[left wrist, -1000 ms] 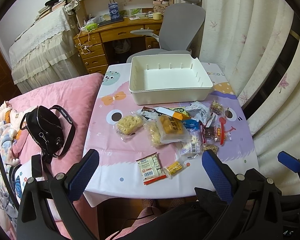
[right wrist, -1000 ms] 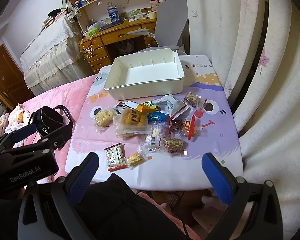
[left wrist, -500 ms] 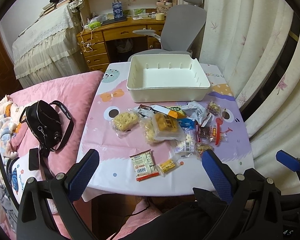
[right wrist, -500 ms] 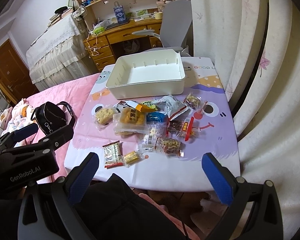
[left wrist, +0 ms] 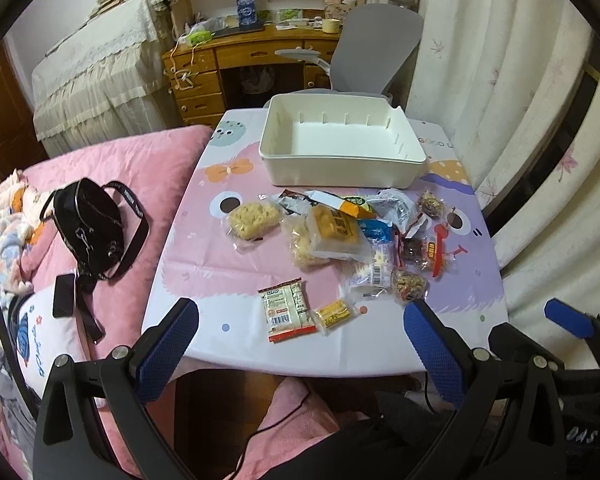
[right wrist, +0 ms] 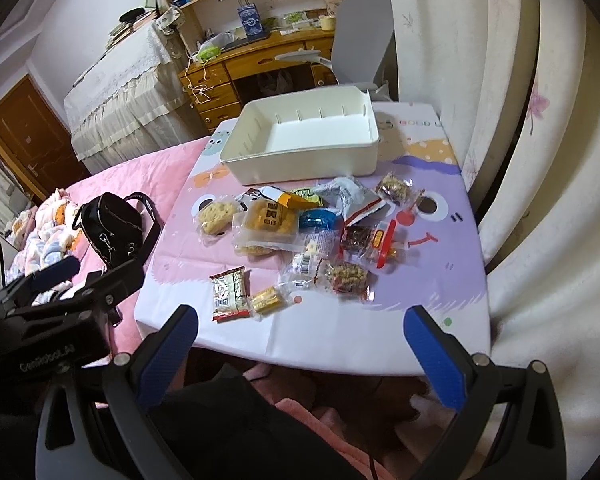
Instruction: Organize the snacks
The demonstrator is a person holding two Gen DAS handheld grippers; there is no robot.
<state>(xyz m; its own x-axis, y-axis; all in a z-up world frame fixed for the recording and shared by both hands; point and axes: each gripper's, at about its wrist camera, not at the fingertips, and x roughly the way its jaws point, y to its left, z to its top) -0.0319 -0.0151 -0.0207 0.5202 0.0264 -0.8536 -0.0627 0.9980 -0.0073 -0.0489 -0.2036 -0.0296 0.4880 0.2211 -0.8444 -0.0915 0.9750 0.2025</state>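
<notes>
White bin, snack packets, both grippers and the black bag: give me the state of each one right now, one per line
White bin: upright on the table, nothing in it.
Snack packets: loose on the tablecloth in front of the bin, some overlapping, none binned.
Left gripper: open, holding nothing.
Right gripper: open, holding nothing.
Black bag: lying on the pink bedding beside the table.

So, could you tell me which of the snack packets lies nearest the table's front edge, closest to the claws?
The white UFO-labelled packet with the red bottom strip, lying apart from the main pile. Only the small yellow packet beside it comes close.
</notes>
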